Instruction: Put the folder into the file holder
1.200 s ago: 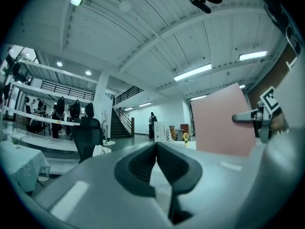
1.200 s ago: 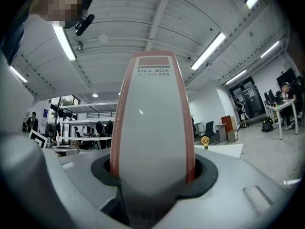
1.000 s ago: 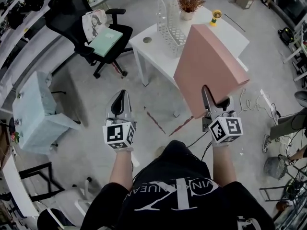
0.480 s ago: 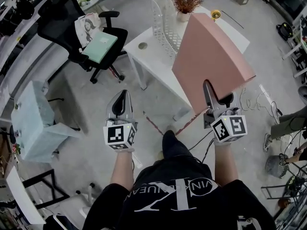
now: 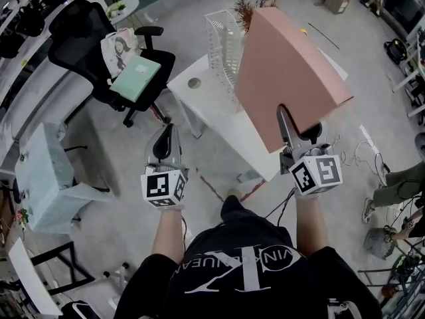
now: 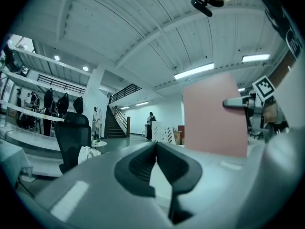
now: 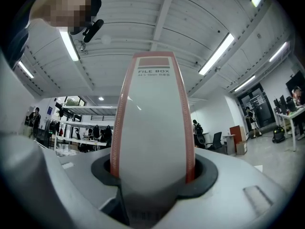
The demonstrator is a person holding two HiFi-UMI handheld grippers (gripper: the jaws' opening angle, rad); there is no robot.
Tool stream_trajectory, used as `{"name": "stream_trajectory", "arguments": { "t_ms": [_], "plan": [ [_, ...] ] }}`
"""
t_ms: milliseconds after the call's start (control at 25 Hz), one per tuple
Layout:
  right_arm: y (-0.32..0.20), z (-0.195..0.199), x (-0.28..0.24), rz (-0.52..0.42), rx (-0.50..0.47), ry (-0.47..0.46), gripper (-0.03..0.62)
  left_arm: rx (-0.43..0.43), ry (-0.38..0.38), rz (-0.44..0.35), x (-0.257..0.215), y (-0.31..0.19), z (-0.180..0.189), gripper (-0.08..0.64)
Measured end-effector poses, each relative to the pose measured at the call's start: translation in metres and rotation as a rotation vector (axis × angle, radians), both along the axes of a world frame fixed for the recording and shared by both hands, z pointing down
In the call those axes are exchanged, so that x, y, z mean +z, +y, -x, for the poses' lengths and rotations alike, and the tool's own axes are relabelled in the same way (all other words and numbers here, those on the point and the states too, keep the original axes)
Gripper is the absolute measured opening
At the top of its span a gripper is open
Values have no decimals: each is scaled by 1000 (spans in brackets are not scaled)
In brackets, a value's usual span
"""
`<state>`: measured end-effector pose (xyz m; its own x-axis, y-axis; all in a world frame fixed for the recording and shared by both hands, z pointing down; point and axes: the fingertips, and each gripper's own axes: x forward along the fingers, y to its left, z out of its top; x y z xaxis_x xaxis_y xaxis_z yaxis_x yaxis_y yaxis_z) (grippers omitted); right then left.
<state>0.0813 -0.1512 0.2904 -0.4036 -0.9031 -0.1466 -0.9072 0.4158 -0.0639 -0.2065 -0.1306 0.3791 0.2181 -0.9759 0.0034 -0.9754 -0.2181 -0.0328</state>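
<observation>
While the head view gives us only the broad pink face of the folder (image 5: 285,72), the right gripper view shows its white spine (image 7: 152,128), printed FILE BOX, wedged between the jaws of the right gripper (image 5: 287,121), which clamp it at its near edge. The left gripper (image 5: 167,138) hangs to the left, well apart from it, with its jaws pressed together on nothing. Its own view catches the folder's flat side (image 6: 214,113). We hold the folder in the air over the white table (image 5: 219,111), just right of the white mesh file holder (image 5: 224,42) and covering most of a dried plant (image 5: 244,6). Far left, on the grey floor (image 5: 113,151), stands a black office chair (image 5: 89,28) with a green book (image 5: 136,77) on its seat.
</observation>
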Motion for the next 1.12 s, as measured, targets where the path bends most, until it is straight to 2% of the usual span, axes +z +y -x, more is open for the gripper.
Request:
{"name": "stream_trajectory", "arguments": {
  "t_ms": [480, 760, 1120],
  "plan": [
    [-78, 0, -9, 8, -49, 8, 284, -15, -12, -5, -7, -73, -23, 0],
    [-105, 3, -7, 8, -71, 3, 284, -16, -6, -30, -7, -96, -38, 0],
    [-132, 10, -10, 2, -80, 5, 284, -57, -1, -18, -2, -109, -25, 0]
  ]
}}
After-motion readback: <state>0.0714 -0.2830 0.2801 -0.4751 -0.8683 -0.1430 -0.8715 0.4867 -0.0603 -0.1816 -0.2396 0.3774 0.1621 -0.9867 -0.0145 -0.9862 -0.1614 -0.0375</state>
